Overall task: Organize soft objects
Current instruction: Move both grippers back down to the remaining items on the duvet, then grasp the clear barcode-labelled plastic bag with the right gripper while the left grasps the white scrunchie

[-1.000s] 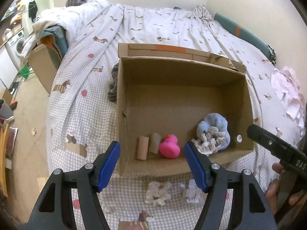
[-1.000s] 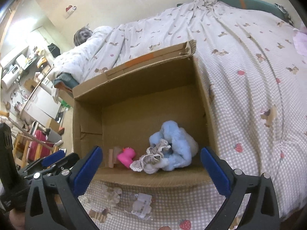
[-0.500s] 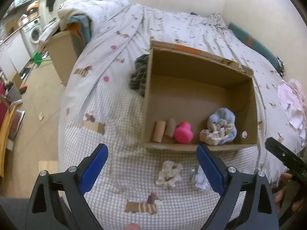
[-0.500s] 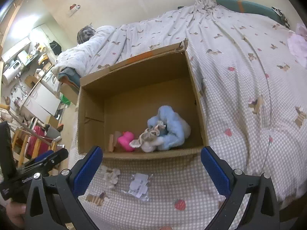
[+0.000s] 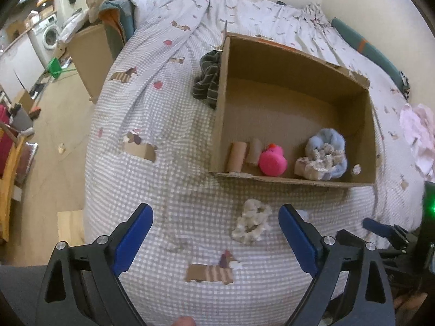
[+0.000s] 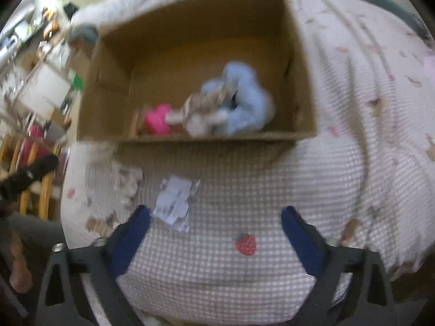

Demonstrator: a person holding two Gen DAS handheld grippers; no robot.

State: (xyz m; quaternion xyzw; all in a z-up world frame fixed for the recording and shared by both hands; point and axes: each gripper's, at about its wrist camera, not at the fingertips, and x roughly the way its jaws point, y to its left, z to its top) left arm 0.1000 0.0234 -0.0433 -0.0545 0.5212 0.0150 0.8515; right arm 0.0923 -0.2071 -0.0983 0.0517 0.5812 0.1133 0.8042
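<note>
Checked grey-white bedspread (image 5: 168, 141) carries cardboard box (image 5: 220, 103). Near wall inside: blue fluffy toy (image 5: 330, 142), pink duck (image 5: 272, 160). Cream scrunchie (image 5: 252, 221) lies on the bed just near of the box, crumpled white packet (image 6: 175, 202) beside it. Left tool (image 5: 214, 233): spread, empty. Right tool (image 6: 214, 233): jaws have just been closing, still wide, nothing between.

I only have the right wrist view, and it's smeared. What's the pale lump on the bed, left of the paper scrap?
Observer: A cream scrunchie, loose in front of the box.
Operator: Anything soft outside the box that I'm missing?
Observer: A dark striped cloth bunched beside the box's left wall.
Operator: What's left of the pink toy?
Observer: Two cardboard tubes, side by side in the box.
</note>
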